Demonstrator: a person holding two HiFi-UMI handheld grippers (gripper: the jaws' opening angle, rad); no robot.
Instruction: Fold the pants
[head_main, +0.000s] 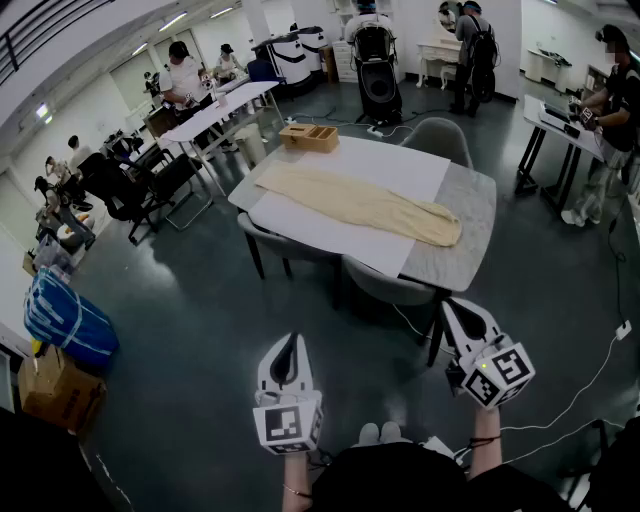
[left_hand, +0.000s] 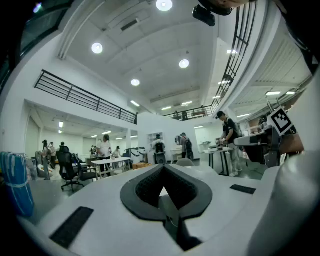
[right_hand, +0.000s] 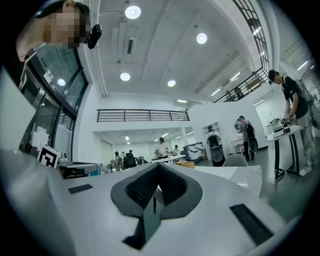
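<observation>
pants (head_main: 360, 203): spread flat on the far table (head_main: 470, 215), untouched
handling: likely soft, light, floppy; pinch at waistband corners or hems
left gripper (head_main: 290, 340): jaws together, empty
right gripper (head_main: 455, 310): jaws together, empty

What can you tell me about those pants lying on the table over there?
The pants are pale beige and look like soft cloth. They lie flat at full length, not yet folded across. They run diagonally over a white sheet on the grey table, narrower at the far left end and wider at the near right end. A few shallow wrinkles show along them. Only the sheet touches them.
</observation>
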